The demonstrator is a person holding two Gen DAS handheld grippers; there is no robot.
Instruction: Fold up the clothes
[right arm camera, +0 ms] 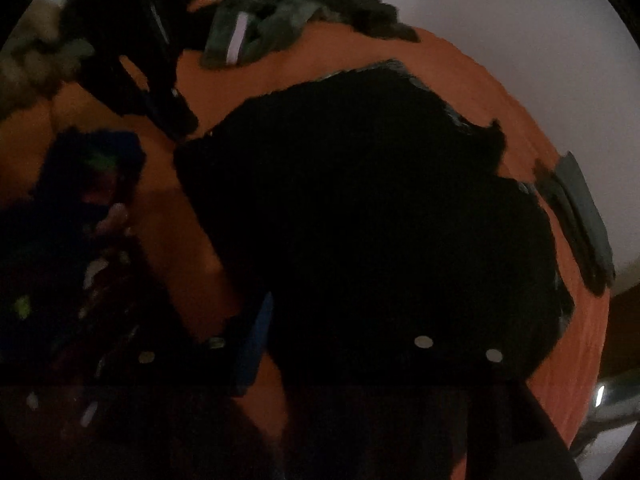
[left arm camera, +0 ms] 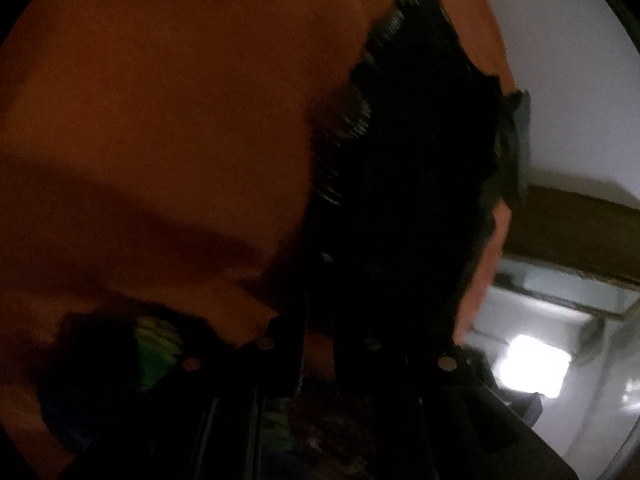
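Left gripper (left arm camera: 316,356): fingers nearly together, dark and blurred; whether they pinch the black garment (left arm camera: 408,168) I cannot tell.
Black garment: spread on the orange sheet (right arm camera: 472,80), mid-frame in both views.
Right gripper (right arm camera: 340,344): fingers apart, low over the garment's near edge, not clamped.
Far edge: grey clothes (right arm camera: 260,36) heaped.
Right edge: folded grey piece (right arm camera: 580,208).

We see a matt orange cloth bedsheet (right arm camera: 460,64), smooth, with a black fuzzy knit garment (right arm camera: 360,200) at its centre, ribbed at one o'clock.
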